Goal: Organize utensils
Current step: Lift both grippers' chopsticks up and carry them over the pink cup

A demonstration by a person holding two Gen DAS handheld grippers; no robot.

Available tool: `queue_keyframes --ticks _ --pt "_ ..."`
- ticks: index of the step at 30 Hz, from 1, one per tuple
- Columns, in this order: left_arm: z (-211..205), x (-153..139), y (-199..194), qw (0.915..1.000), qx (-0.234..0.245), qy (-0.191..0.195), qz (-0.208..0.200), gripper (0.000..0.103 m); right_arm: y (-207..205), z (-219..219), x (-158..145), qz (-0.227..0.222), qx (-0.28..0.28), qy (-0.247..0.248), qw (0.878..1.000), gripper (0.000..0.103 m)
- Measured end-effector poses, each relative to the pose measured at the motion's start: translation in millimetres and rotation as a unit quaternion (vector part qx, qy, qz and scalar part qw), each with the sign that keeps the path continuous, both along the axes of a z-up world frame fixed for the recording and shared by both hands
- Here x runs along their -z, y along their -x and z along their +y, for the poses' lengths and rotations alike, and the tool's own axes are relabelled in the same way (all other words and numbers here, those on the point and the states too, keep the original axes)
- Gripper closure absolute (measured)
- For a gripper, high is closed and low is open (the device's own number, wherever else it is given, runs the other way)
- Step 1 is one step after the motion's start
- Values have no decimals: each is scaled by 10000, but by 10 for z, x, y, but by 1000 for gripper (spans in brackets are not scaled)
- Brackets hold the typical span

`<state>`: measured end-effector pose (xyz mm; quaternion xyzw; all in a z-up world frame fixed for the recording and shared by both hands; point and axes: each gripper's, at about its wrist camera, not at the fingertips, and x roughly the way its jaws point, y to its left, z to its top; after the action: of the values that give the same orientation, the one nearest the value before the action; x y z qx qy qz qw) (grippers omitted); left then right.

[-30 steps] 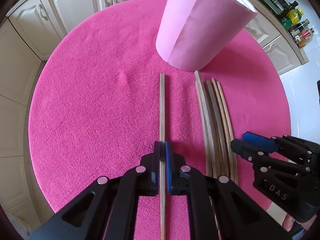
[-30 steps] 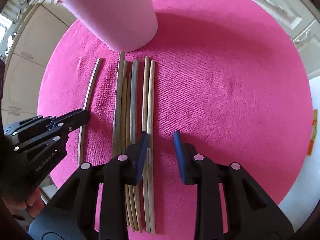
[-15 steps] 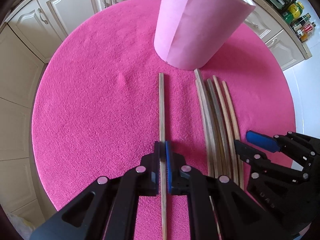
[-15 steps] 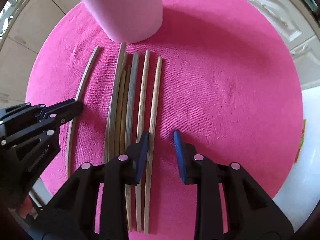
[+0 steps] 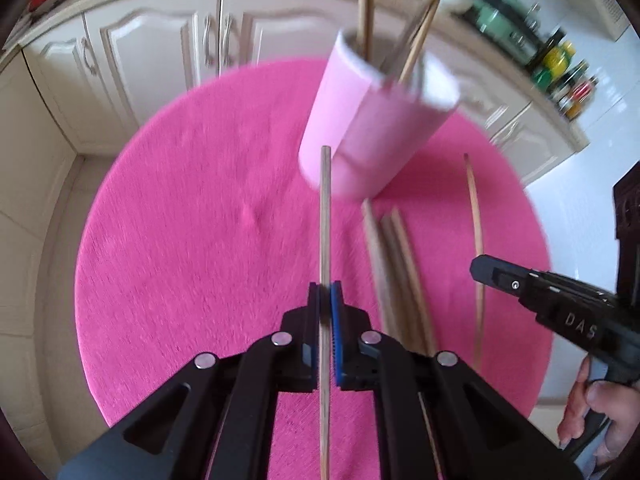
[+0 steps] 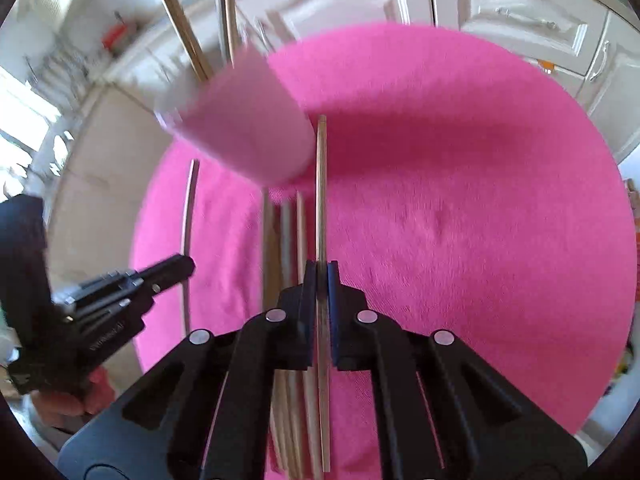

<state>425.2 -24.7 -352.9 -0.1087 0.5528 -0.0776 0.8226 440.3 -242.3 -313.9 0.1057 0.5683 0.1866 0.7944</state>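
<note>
A pink cup (image 5: pixel 372 128) with several wooden sticks standing in it sits on the round pink table (image 5: pixel 180 240). My left gripper (image 5: pixel 325 296) is shut on one wooden stick (image 5: pixel 325 220), lifted off the cloth with its tip in front of the cup. My right gripper (image 6: pixel 319 270) is shut on another wooden stick (image 6: pixel 321 192), raised beside the cup (image 6: pixel 248 128). Several loose sticks (image 5: pixel 396 272) lie on the cloth between the two grippers, also seen in the right wrist view as a bundle (image 6: pixel 284 232). Both views are blurred by motion.
White kitchen cabinets (image 5: pixel 160 48) surround the table. Bottles and jars (image 5: pixel 560 72) stand on a counter at the far right. A person's hand (image 5: pixel 596 412) holds the right gripper's handle. White floor tiles (image 5: pixel 568 216) show beyond the table's right edge.
My right gripper has shut on a stick from the pile's right edge and lifted it. My left gripper has raised its stick off the cloth. Both views tilted up toward the cup.
</note>
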Motion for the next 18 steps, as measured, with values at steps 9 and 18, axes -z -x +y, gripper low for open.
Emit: queue_keyframes --ticks 9,18 --pt "-84 -638 75 9894 76 307 -1419 98 -62 -179 -519 -747 134 -687 9947 97" --pt "-101 -1183 -41 9698 -18 408 -2406 98 -165 -293 -1092 -1658 299 -1061 9800 97"
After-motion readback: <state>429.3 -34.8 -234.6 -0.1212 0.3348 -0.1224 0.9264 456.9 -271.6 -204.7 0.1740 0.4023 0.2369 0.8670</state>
